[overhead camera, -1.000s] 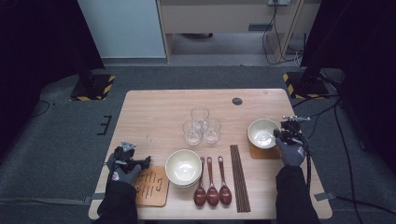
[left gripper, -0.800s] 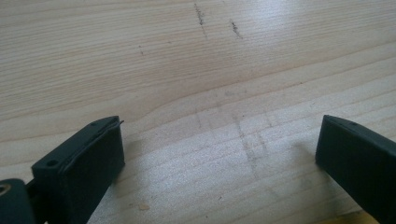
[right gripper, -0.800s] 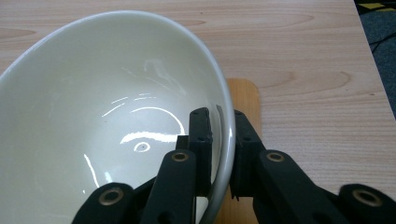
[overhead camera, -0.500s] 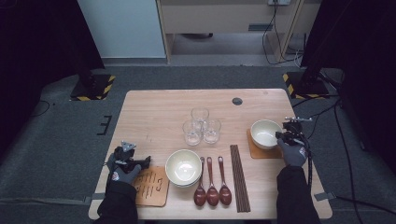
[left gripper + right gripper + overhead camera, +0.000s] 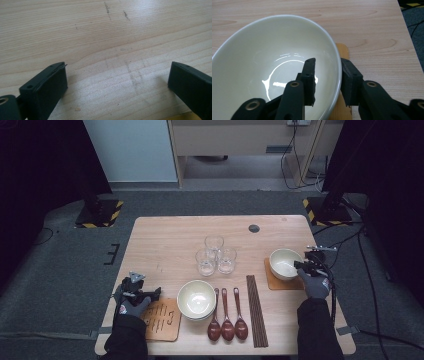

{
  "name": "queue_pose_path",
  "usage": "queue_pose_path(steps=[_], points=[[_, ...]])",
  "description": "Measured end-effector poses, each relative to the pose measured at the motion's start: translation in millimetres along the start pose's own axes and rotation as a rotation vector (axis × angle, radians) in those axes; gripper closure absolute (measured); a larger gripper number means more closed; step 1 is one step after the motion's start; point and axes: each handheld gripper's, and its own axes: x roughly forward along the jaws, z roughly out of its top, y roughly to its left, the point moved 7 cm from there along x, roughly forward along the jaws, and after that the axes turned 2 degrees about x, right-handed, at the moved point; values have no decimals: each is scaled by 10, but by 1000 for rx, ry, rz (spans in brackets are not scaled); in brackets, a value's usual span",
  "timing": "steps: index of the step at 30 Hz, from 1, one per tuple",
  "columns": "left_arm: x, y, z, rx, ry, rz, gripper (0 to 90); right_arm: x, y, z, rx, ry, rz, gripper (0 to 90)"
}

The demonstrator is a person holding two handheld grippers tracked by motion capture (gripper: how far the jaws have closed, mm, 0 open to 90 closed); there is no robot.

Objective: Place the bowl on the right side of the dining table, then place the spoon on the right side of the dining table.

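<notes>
Right gripper (image 5: pixel 327 82) clamps rim of cream bowl (image 5: pixel 262 62) over wooden coaster (image 5: pixel 278 281); left gripper (image 5: pixel 117 82) jaws wide apart above bare table (image 5: pixel 105 37)

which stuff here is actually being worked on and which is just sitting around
In use:
right hand-held gripper
cream ceramic bowl it pinches by the rim
wooden mat under it

Lying about:
three clear glasses
stacked cream bowls
three brown spoons
dark chopsticks

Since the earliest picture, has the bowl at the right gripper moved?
Yes. The bowl has shifted toward the person, settling over the wooden coaster.
</notes>
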Motion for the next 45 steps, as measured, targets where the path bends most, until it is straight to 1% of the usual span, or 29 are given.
queue_pose_path(steps=[3,4,6,8,11,14,16,20,24,26,30,32,33,36,41,45], points=[[-17,2,2,2,-2,-1,50,-42,13,18,-2,-18,14,629],[-25,-1,6,2,-4,-3,73,-55,13,24,-7,-25,13,617],[-46,-1,21,7,-13,0,85,-79,21,36,-11,-36,16,598],[-91,-2,55,14,-34,3,111,-116,39,53,-11,-53,20,577],[-177,-11,105,13,-66,-11,175,-164,59,80,-18,-80,24,552],[-251,-21,145,16,-91,-20,201,-219,79,101,-23,-105,30,532],[-293,-34,166,15,-99,-38,223,-256,77,112,-17,-120,42,516],[-371,-89,220,7,-123,-77,262,-332,86,136,-21,-151,47,489],[-476,-173,314,4,-161,-116,294,-396,124,158,-37,-176,71,480],[-532,-239,363,8,-177,-141,309,-430,156,171,-53,-191,82,470],[-634,-322,454,19,-210,-169,335,-531,242,205,-74,-226,115,443],[-690,-358,500,16,-230,-186,351,-569,274,218,-86,-245,128,428],[-724,-379,522,11,-241,-195,354,-588,291,224,-84,-255,136,428],[-790,-418,570,18,-265,-210,365,-619,341,221,-84,-262,157,422],[-888,-500,644,31,-293,-230,376,-668,455,207,-111,-268,182,413],[-969,-598,709,38,-317,-260,378,-737,569,201,-131,-282,219,408]])
